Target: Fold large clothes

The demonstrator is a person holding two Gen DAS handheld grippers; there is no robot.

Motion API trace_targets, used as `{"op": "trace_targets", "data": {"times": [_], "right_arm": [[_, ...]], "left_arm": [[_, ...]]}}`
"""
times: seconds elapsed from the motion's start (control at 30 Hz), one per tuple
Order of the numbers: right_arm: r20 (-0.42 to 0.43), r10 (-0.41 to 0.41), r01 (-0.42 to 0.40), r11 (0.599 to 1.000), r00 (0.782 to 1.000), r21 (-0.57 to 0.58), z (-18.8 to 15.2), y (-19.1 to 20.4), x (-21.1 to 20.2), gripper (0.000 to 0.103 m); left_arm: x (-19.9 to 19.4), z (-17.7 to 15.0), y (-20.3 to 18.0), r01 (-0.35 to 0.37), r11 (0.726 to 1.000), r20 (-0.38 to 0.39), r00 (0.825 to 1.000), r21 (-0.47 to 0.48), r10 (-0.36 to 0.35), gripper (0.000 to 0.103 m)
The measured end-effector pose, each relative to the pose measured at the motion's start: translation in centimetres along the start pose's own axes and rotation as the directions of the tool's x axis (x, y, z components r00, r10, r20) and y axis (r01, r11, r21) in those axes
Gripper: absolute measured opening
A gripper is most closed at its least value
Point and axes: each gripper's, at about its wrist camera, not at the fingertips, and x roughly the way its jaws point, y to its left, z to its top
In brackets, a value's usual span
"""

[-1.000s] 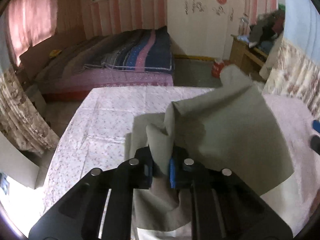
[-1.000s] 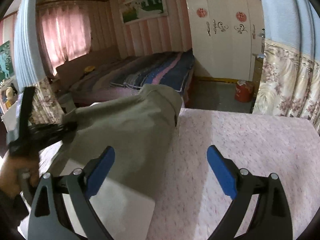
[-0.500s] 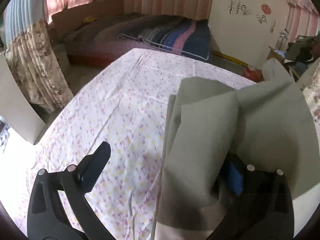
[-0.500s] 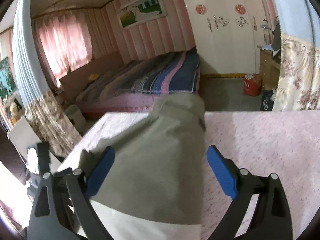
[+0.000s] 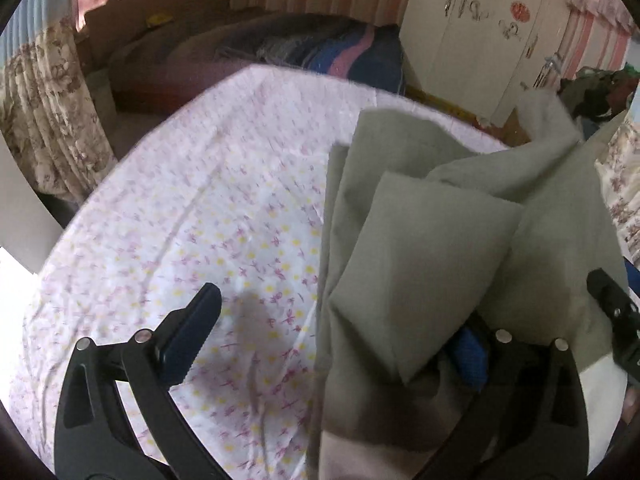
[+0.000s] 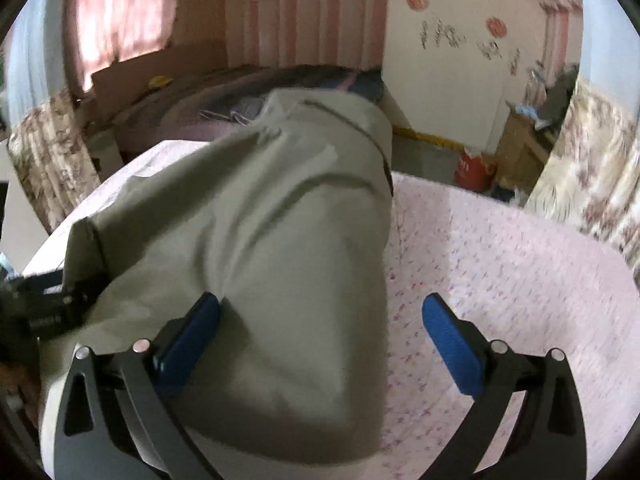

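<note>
A large grey-green garment (image 5: 432,240) lies folded over itself on the floral sheet of the table (image 5: 200,216). My left gripper (image 5: 336,340) is open; the cloth drapes over its right finger and hides most of the blue pad. My right gripper (image 6: 320,340) is open too, with the garment (image 6: 280,240) lying between and over its left finger. The left gripper's black body shows at the left edge of the right wrist view (image 6: 44,308). The right gripper's edge shows at the right of the left wrist view (image 5: 616,316).
A bed with a striped blanket (image 5: 332,52) stands beyond the table. A white wardrobe (image 5: 480,32) and a red container (image 6: 474,170) are at the back right. Floral curtains (image 5: 44,120) hang at the left, and a cluttered wooden desk (image 6: 528,140) is at the right.
My left gripper has let go of the garment and opened wide. The cloth has dropped onto the table in a fold. My right gripper has moved in over the garment.
</note>
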Motion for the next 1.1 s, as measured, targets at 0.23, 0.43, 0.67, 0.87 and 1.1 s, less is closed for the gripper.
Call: {"op": "trace_targets", "data": {"times": [0.23,0.43,0.67,0.87,1.1], "right_arm": [[0.029,0.169,-0.171,0.983,0.985,0.061,-3.1,-3.3,-5.1,0.101],[-0.004,0.267,-0.264,0.955,0.964,0.137,-5.4,-3.3,-4.6,0.101],[-0.109,0.324,-0.301,0.936,0.94,0.185,-5.8,-3.3,-0.2,0.101],[-0.16,0.383,-0.345,0.912,0.91,0.222,-6.5,-3.3,1.4,0.101],[-0.21,0.411,-0.365,0.903,0.887,0.226,-5.7,-2.7,2.5,0.102]], "left_arm": [[-7.1,-2.0,-0.3,0.178,0.981,0.078,0.98,0.071,-0.184,0.1],[-8.3,-5.4,-4.4,0.242,0.953,-0.013,0.97,0.184,-0.244,0.1],[-4.9,-5.9,-4.7,0.174,0.97,-0.012,0.985,0.169,-0.174,0.1],[-4.4,-6.4,-4.4,0.188,0.966,-0.015,0.982,0.176,-0.188,0.1],[-4.0,-6.2,-4.3,0.198,0.963,-0.027,0.98,0.182,-0.196,0.1]]}}
